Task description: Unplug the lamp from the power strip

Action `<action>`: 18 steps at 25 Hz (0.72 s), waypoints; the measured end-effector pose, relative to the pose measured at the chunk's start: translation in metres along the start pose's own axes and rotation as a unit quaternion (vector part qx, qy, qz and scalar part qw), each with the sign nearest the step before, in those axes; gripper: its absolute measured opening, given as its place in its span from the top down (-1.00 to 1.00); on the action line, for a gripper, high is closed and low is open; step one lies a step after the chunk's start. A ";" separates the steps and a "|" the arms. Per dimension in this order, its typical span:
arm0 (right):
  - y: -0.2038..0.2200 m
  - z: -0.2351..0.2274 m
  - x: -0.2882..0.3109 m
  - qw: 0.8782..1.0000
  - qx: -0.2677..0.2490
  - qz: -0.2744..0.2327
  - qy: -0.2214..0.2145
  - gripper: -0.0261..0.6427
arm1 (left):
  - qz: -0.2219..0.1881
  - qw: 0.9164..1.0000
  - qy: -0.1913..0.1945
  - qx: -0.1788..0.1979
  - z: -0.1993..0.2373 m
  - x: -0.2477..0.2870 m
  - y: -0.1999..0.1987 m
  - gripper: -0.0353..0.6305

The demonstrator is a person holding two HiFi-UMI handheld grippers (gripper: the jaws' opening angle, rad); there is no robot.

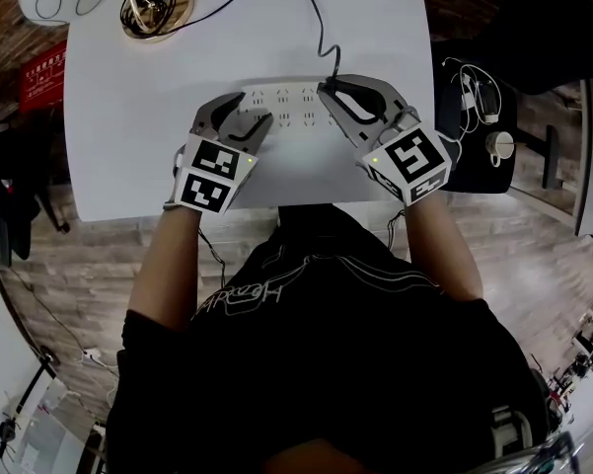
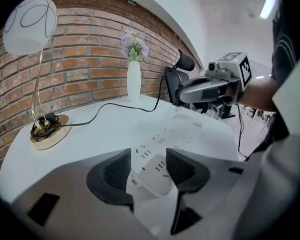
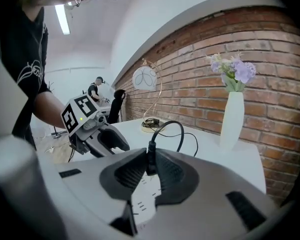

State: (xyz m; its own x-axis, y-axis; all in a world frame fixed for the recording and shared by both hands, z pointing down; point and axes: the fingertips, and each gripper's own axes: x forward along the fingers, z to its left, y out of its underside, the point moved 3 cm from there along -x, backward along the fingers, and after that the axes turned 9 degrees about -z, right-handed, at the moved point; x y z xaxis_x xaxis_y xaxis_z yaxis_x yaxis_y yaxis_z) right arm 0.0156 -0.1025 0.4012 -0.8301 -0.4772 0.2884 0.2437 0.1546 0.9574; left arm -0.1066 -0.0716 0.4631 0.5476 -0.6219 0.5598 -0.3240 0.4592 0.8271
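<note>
Right gripper view: right gripper [image 3: 149,170] is clamped on a black plug [image 3: 150,160], which stands upright between both pads. The cord [image 3: 175,129] loops up and away ahead of the jaws. The power strip [image 3: 146,196] lies directly under the jaws; cannot tell whether the plug is seated or lifted.

Left gripper [image 2: 149,170]: jaws apart, with the rounded end of the strip between them. Contact with the pads is unclear.

The lamp [image 2: 31,18] stands well ahead and left of these jaws on the white table [image 2: 100,129]. A vase [image 2: 134,81] stands farther ahead, by the brick wall [image 2: 85,59].
</note>
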 end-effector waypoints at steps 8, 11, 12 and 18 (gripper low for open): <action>0.003 -0.014 -0.012 0.997 0.068 -0.009 0.029 0.80 | -0.024 0.999 0.007 -0.037 0.002 -0.004 -0.009 0.23; -0.003 -0.015 -0.020 0.995 0.091 -0.018 0.033 0.80 | -0.036 0.998 0.008 -0.059 0.001 -0.012 -0.017 0.23; -0.006 -0.014 -0.022 0.995 0.094 -0.019 0.035 0.80 | -0.038 0.997 0.008 -0.061 0.000 -0.015 -0.019 0.23; -0.031 -0.006 -0.042 0.991 0.119 -0.045 0.041 0.81 | -0.070 0.992 0.018 -0.105 -0.012 -0.046 -0.045 0.25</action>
State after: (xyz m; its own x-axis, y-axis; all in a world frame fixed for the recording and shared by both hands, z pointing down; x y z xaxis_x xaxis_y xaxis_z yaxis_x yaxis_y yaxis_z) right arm 0.0458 -0.0927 0.3591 -0.7977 -0.5650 0.2108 0.0367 0.3035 0.9521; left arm -0.1079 -0.0555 0.3995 0.6046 -0.6673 0.4350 -0.0777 0.4940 0.8660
